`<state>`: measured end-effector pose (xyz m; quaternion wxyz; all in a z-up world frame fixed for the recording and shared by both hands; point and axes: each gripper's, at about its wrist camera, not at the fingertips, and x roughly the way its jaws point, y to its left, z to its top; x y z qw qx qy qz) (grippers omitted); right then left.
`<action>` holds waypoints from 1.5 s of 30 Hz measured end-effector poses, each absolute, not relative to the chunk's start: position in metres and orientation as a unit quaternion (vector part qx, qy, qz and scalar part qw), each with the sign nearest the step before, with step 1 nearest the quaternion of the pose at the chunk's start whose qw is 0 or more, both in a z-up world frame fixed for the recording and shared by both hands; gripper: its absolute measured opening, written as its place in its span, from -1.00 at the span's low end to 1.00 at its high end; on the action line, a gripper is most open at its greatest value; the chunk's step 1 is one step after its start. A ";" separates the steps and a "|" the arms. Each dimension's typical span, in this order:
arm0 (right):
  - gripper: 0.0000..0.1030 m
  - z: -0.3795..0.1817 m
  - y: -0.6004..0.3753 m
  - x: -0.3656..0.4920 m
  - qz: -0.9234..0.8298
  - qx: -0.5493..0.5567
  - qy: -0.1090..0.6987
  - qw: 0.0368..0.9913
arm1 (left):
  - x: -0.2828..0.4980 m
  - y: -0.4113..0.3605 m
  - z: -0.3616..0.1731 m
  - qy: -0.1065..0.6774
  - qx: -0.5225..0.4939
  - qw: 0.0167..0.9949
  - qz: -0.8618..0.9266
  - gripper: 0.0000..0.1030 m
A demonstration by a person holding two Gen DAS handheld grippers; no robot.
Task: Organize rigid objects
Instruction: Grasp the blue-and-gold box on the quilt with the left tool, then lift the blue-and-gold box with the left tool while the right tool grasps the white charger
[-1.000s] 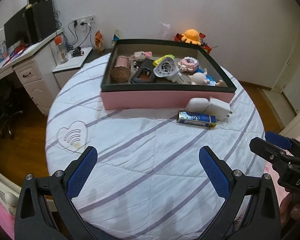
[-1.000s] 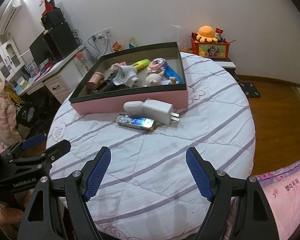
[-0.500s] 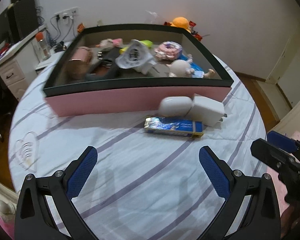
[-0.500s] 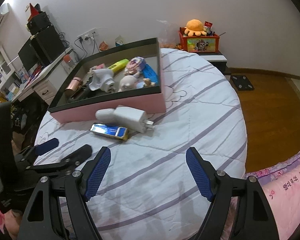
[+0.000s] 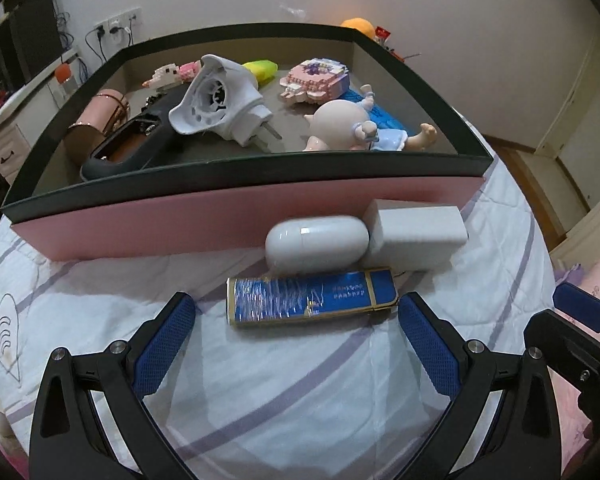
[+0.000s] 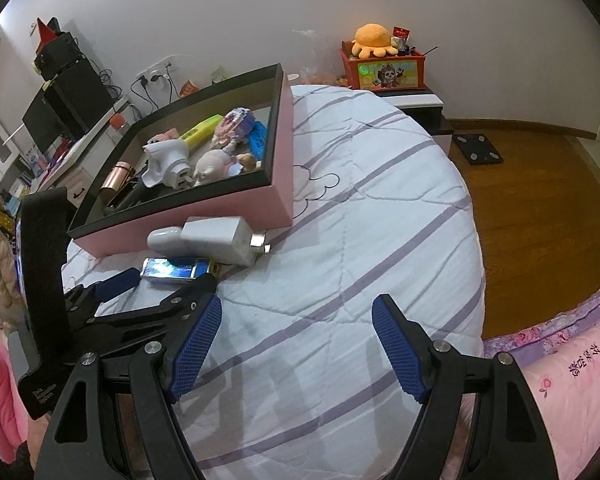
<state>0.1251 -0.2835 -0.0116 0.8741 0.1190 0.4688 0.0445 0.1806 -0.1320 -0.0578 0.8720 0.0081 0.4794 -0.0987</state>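
Our left gripper hangs with jaws spread, empty, just short of the blue box; our right gripper likewise gapes over bare quilt; beyond, white case and charger lie against the pink tray.

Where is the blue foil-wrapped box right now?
In the left wrist view the blue box lies on the bedspread just ahead of the open left gripper, in front of the white case.
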 end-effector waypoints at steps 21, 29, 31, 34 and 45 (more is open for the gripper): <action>0.54 -0.016 -0.280 0.132 0.054 0.118 0.473 0.872 | 0.170 -0.105 -0.055 0.455 -0.011 0.885 -0.102 0.66; 0.54 -0.016 -0.256 0.149 0.069 0.108 0.468 0.874 | 0.155 -0.070 -0.051 0.459 -0.020 0.884 -0.082 0.66; 0.54 -0.016 -0.248 0.155 0.072 0.106 0.466 0.876 | 0.153 -0.064 -0.049 0.458 -0.020 0.885 -0.077 0.66; 0.54 -0.018 -0.240 0.164 0.073 0.111 0.463 0.876 | 0.150 -0.055 -0.044 0.452 -0.021 0.889 -0.073 0.66; 0.35 -0.040 -0.217 0.188 0.038 0.102 0.469 0.876 | 0.151 -0.032 -0.033 0.441 -0.025 0.895 -0.065 0.66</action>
